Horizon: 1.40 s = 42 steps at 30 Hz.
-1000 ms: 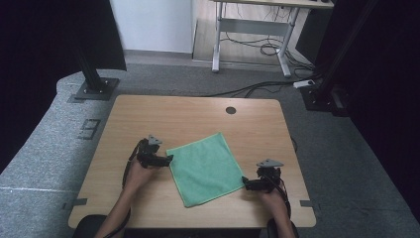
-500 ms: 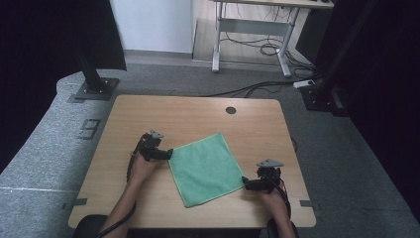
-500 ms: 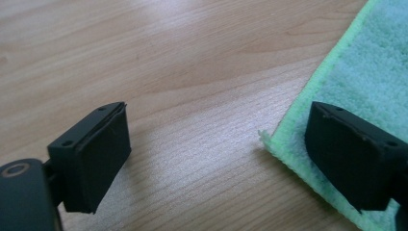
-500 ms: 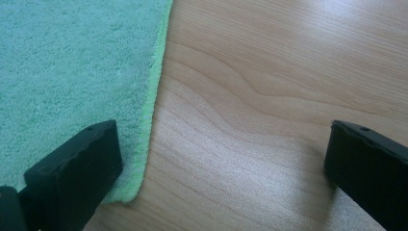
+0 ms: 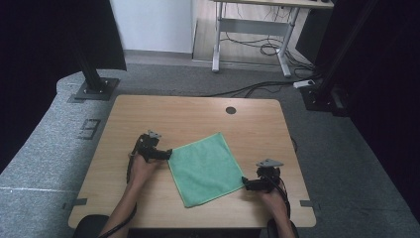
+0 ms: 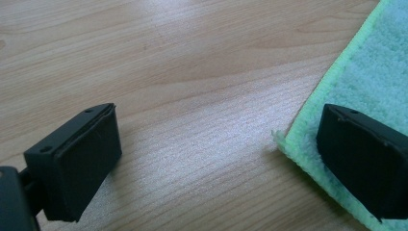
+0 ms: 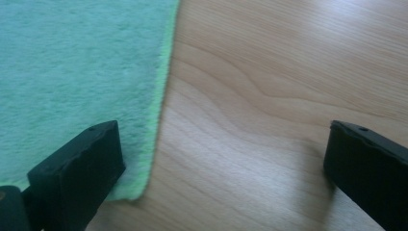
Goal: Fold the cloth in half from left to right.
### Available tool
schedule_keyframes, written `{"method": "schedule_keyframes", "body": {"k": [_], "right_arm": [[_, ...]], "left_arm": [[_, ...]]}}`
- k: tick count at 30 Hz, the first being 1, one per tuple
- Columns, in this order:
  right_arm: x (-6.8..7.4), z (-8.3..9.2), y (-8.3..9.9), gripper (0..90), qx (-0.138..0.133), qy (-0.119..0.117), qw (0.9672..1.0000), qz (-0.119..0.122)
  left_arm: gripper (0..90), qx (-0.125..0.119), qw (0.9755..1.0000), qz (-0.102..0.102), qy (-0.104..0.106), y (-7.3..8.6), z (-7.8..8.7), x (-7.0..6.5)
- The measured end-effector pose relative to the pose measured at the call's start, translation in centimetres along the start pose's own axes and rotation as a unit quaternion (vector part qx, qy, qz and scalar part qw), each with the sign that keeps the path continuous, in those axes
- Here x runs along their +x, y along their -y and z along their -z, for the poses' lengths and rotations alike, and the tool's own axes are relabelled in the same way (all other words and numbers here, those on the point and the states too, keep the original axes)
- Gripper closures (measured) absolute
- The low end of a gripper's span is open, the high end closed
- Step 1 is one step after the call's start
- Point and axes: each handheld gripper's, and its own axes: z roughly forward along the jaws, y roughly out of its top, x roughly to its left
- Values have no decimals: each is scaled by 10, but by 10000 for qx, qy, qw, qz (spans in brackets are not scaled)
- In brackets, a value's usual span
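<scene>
Both grippers, left (image 5: 166, 153) just opened, right (image 5: 246, 184), gape empty astride opposite cloth (image 5: 205, 167) corners, bare table (image 5: 198, 116) beyond

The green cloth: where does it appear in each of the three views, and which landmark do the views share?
High view: the cloth lies flat at the table's centre, between the two grippers.
Left gripper view: it is at the right edge, its corner beside the right finger.
Right gripper view: it covers the upper left, its corner by the left finger.
Shared landmark: the cloth's light green hem on the wooden table.
</scene>
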Motion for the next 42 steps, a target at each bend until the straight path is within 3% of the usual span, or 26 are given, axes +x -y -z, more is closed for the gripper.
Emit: {"method": "schedule_keyframes", "body": {"k": [11,21,35,42], "right_arm": [[14,6,-11,13,-20,-260,9995,197],[40,5,-21,19,24,-648,9969,454],[82,-5,-34,24,113,-1284,9873,924],[108,-9,-40,84,159,-1628,9797,1163]], "left_arm": [[23,-10,10000,63,-53,1,1,0],[23,-7,9999,91,-77,1,1,0],[25,-4,9998,136,-127,1,1,1],[25,-6,9998,135,-138,1,1,1]]}}
